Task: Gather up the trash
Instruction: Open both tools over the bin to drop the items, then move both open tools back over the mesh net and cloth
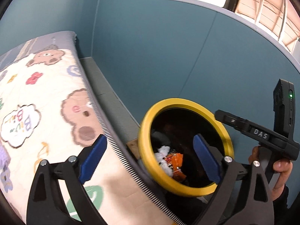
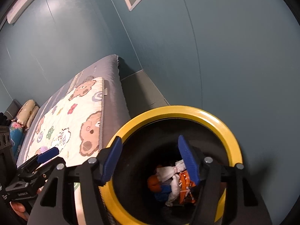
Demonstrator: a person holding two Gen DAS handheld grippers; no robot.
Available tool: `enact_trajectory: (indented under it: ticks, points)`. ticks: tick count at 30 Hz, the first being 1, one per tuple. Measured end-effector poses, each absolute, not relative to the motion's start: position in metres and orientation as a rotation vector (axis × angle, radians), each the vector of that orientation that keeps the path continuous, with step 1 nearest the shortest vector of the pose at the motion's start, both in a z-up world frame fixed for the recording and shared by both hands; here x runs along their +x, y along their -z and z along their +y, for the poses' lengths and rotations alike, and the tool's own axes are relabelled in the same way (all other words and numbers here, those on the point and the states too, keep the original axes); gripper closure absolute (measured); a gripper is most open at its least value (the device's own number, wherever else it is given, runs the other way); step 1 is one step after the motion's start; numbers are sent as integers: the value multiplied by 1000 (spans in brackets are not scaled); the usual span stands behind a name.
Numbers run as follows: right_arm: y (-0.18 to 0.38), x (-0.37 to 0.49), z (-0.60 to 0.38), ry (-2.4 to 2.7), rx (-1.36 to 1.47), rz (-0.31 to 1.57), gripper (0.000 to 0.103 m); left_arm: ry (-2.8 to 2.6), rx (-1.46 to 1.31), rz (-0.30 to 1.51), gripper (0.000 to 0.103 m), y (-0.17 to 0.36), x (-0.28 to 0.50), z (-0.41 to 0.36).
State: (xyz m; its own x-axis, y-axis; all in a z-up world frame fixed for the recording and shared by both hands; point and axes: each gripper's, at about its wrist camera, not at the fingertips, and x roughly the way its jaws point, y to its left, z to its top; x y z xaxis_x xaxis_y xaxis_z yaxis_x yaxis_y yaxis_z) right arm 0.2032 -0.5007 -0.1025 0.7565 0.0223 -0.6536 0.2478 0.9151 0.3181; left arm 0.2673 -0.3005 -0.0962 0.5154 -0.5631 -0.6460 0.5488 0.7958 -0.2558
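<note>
A black trash bin with a yellow rim (image 1: 144, 129) stands on the floor beside the bed; it also shows in the right wrist view (image 2: 232, 135). Inside lie crumpled white tissues (image 1: 162, 151) (image 2: 169, 172) and an orange wrapper (image 1: 175, 160) (image 2: 184, 183), with something blue (image 2: 163, 192) beneath. My left gripper (image 1: 150, 157) is open and empty, spanning the bed edge and the bin's left rim. My right gripper (image 2: 150, 161) is open and empty, directly above the bin's mouth. The right gripper's body (image 1: 262, 135) shows at the bin's right in the left wrist view.
A bed with a bear-print quilt (image 1: 37, 103) (image 2: 75, 120) lies left of the bin. Pillows (image 2: 26, 112) lie at its far end. Teal walls (image 1: 168, 46) stand close behind and to the right. A grey floor strip (image 1: 105, 86) runs between bed and wall.
</note>
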Motion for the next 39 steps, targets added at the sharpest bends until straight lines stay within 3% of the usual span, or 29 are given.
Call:
enact_trajectory:
  ticks: [4, 23, 39]
  points:
    - [98, 210, -474, 54, 398, 726, 35, 612, -36, 769, 11, 90, 260, -270]
    - [48, 268, -283, -303, 212, 737, 35, 224, -153, 706, 9, 72, 233, -38]
    - [80, 335, -140, -533, 103, 874, 35, 41, -183, 816, 9, 120, 209, 77]
